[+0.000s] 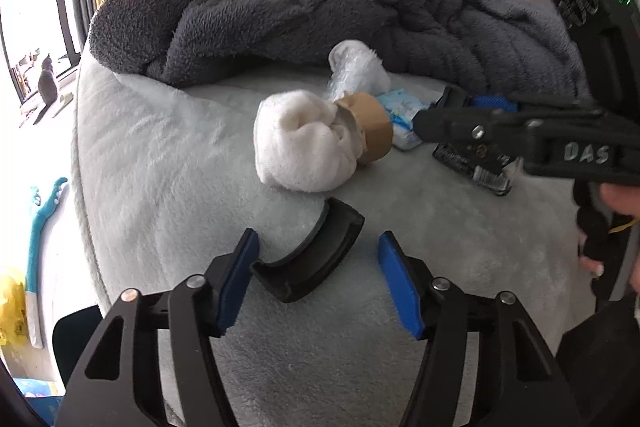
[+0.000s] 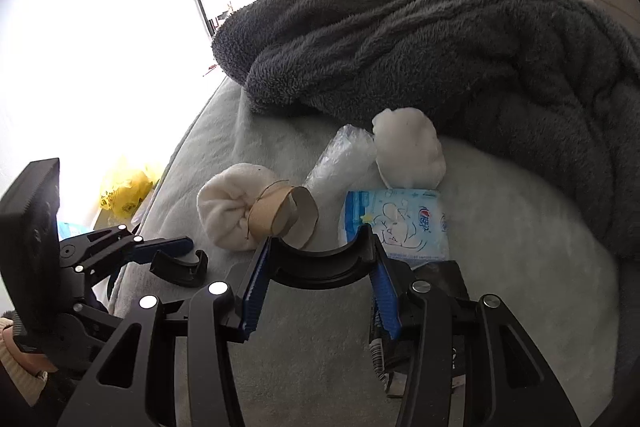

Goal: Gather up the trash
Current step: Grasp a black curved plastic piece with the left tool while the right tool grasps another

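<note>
On a pale grey bed lie a cardboard tube [image 1: 370, 125] [image 2: 286, 213], a clear plastic bag [image 1: 352, 75] [image 2: 340, 163], a blue and white tissue packet [image 1: 402, 117] [image 2: 400, 223] and a black wrapper [image 1: 472, 167] [image 2: 440, 275]. Two balled white socks [image 1: 304, 143] [image 2: 408, 151] lie among them. My left gripper [image 1: 318, 279] [image 2: 176, 253] is open and empty, short of the near sock. My right gripper [image 2: 316, 287] is open, just before the tube and packet, above the black wrapper; the left wrist view shows it from the side [image 1: 440, 119].
A dark grey fleece blanket [image 1: 320, 11] [image 2: 440, 55] is heaped behind the items. A yellow bag [image 2: 124, 187] [image 1: 10, 303] sits on the floor left of the bed. A window with a cat [image 1: 48, 83] is at far left.
</note>
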`<state>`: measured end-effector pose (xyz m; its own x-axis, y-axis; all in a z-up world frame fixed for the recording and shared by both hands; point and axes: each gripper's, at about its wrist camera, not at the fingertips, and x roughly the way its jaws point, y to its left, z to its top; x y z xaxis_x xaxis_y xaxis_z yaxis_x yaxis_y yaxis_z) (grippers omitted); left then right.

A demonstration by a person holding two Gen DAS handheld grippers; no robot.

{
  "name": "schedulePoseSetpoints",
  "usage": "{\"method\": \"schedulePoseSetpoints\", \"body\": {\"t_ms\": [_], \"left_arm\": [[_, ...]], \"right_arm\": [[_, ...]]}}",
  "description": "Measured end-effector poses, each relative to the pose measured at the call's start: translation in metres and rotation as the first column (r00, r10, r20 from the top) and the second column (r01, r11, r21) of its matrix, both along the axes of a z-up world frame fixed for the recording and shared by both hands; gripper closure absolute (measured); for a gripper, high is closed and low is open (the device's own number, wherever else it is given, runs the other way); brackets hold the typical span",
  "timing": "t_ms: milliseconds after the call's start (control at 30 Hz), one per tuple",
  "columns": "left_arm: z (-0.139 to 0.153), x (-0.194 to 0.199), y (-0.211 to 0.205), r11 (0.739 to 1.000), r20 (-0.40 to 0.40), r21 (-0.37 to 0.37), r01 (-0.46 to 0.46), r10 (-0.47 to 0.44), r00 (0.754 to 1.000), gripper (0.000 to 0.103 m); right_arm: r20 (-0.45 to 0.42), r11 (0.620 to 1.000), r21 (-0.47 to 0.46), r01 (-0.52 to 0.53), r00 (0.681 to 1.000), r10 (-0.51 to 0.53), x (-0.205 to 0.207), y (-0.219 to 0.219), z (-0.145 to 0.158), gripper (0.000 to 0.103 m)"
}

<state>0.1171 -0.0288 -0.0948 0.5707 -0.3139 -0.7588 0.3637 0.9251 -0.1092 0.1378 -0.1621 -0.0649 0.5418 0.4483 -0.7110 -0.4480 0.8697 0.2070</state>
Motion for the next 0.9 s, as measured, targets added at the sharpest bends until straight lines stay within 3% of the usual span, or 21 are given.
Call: {"method": "schedulePoseSetpoints", "body": {"t_ms": [233, 333, 900], "left_arm": [[0.0, 0.003, 0.002, 0.999, 0.008, 0.0, -0.036, 0.036, 0.999, 0.057], [0.0, 0.002, 0.0, 0.999, 0.017, 0.041, -0.036, 0.036, 0.999, 0.064], [0.017, -0.004, 0.021, 0.997, 0.043, -0.032, -0.069, 0.071, 0.997, 0.068]], "right_arm": [[0.021, 1.0, 0.011, -0.019, 1.0, 0.019, 0.0, 0.007, 0.004, 0.055], [0.02, 1.0, 0.024, -0.017, 1.0, 0.016, -0.002, 0.007, 0.006, 0.055], [0.058, 0.995, 0.08, -0.066, 0.996, 0.061, 0.002, 0.044, 0.026, 0.055]]}}
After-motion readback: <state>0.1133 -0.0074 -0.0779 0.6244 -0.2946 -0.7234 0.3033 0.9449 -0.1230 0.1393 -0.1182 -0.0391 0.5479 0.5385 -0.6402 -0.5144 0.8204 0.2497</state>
